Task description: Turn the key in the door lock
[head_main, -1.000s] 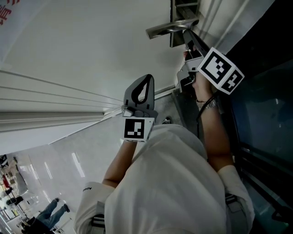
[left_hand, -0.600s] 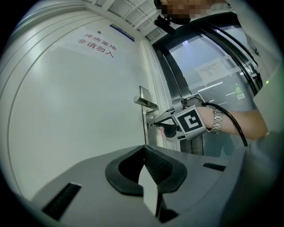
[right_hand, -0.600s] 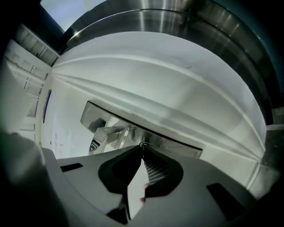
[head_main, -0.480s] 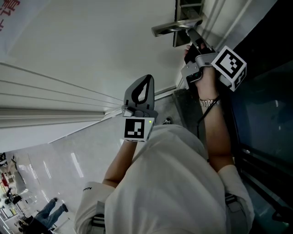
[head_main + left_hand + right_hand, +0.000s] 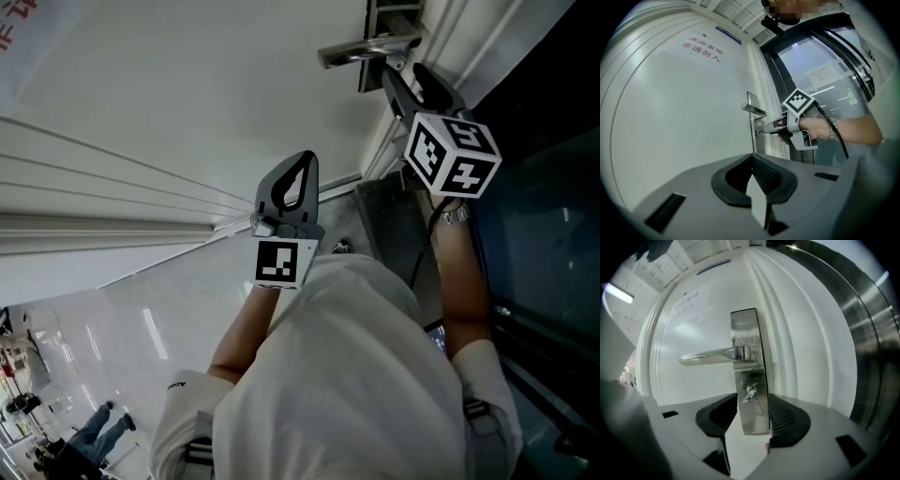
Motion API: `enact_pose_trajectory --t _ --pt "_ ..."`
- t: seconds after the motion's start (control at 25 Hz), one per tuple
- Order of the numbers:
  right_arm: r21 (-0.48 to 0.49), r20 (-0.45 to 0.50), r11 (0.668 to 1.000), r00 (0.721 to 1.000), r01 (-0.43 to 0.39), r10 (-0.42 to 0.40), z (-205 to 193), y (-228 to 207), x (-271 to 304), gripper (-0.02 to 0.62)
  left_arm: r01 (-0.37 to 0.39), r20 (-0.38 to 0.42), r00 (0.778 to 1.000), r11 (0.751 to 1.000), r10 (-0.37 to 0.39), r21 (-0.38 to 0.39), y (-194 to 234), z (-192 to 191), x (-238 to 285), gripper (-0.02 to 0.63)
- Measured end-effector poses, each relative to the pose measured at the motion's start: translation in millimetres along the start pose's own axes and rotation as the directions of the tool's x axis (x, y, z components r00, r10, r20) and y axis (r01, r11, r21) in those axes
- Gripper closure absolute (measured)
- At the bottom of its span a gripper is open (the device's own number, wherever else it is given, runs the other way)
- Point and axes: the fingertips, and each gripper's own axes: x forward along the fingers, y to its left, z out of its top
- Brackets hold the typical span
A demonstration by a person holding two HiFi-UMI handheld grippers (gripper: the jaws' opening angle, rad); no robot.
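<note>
Spreading just now, the right claw (image 5: 751, 413) flanks the small silver key (image 5: 750, 393) without touching it. The key sits tilted in the brushed-steel lock plate (image 5: 745, 326). The turn looks done, with only withdrawal left. The left claw (image 5: 751, 161) is pressed together, empty.

We wear a white short-sleeved shirt (image 5: 356, 375) with small dark print on the left sleeve (image 5: 183, 398), and a metal-banded watch (image 5: 456, 216) on the right wrist. Our left gripper (image 5: 300, 164) is grey with dark looped fingers and a black-and-white left marker cube (image 5: 277, 263). Our right gripper (image 5: 410, 82) has a right marker cube (image 5: 450, 155), a pale handle (image 5: 806, 139) and a black cable (image 5: 834, 136).
</note>
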Motion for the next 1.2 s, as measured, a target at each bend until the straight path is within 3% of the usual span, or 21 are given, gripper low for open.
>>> enact_pose_trajectory --t 0.16,0.28,0.36,0.48,0.64,0.72,0.92,1.08,1.2 --pt "-0.187 -0.027 0.982 1.0 0.009 -0.014 -3.4 0.6 2.0 0.416 0.008 -0.001 1.0 1.0 -0.008 0.01 -2.0 -1.7 0.8 0.598" --pt "-0.375 -0.017 0.925 0.998 0.057 -0.068 -1.4 0.6 2.7 0.416 0.006 -0.003 1.0 1.0 -0.006 0.013 -1.0 -2.0 1.1 0.598" --pt "-0.518 0.01 0.85 0.994 0.095 -0.105 2.6 3.4 2.0 0.416 0.001 -0.005 1.0 1.0 -0.001 0.013 0.9 -1.7 1.1 0.598" --pt "-0.692 0.032 0.713 0.992 0.111 -0.123 4.1 10.6 2.4 0.416 0.001 -0.002 1.0 1.0 -0.001 0.018 1.8 -0.6 1.4 0.598" --pt "-0.884 0.061 0.45 0.986 0.125 -0.154 0.9 14.6 6.5 0.416 0.003 -0.004 1.0 1.0 -0.003 0.017 1.7 -1.6 2.7 0.598" --pt "-0.925 0.059 0.363 0.987 0.111 -0.153 -2.8 15.7 9.5 0.417 0.001 -0.005 1.0 1.0 -0.001 0.016 2.7 -2.3 3.3 0.598" --pt "-0.959 0.057 0.268 0.988 0.094 -0.142 -8.2 20.5 12.3 0.426 0.003 -0.002 1.0 1.0 -0.003 0.02 4.0 -2.7 5.2 0.598" --pt "-0.976 0.103 0.175 0.983 0.129 -0.152 -11.0 23.9 14.0 0.512 -0.002 -0.005 1.0 1.0 0.002 0.015 6.6 -2.5 5.4 0.598" --pt "-0.978 0.133 0.135 0.975 0.157 -0.176 -11.6 22.3 14.3 0.512 -0.004 -0.007 1.0 1.0 0.004 0.015 7.6 -2.9 5.1 0.598"
